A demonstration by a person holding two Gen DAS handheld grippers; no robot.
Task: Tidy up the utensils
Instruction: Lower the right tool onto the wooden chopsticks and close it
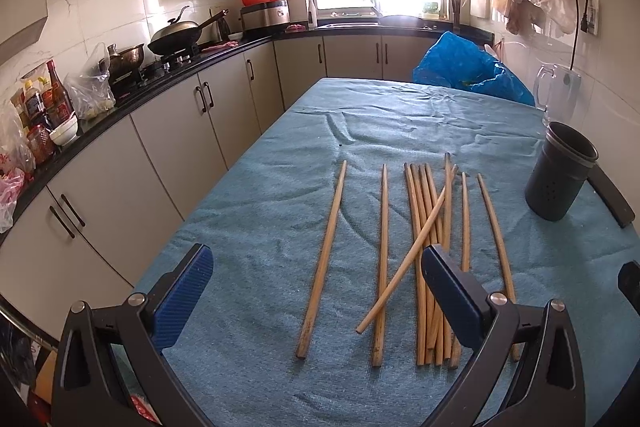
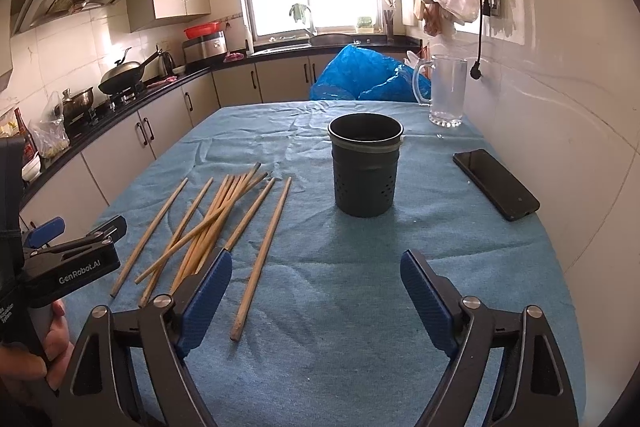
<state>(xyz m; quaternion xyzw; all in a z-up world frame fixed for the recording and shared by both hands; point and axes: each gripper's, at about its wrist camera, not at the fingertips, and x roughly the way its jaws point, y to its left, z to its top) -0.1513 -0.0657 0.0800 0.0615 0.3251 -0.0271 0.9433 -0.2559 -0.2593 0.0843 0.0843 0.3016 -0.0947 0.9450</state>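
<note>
Tools point(image 1: 316, 295) gape over slender wooden chopsticks point(image 1: 430, 259) on terry cloth point(image 1: 256, 227).

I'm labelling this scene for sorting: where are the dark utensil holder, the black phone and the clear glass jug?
Dark perforated cylindrical utensil holder point(image 2: 366, 183): right wrist view, front wall.
Black flat phone point(image 2: 496, 183): right wrist view, screen middle.
Clear glass jug with handle point(image 2: 448, 89): right wrist view, body.

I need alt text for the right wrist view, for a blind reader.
An open blue-padded right claw hovers over a teal cloth-covered table, facing a dark perforated cylindrical holder. Loose wooden chopsticks lie left; a black phone lies right.
</note>
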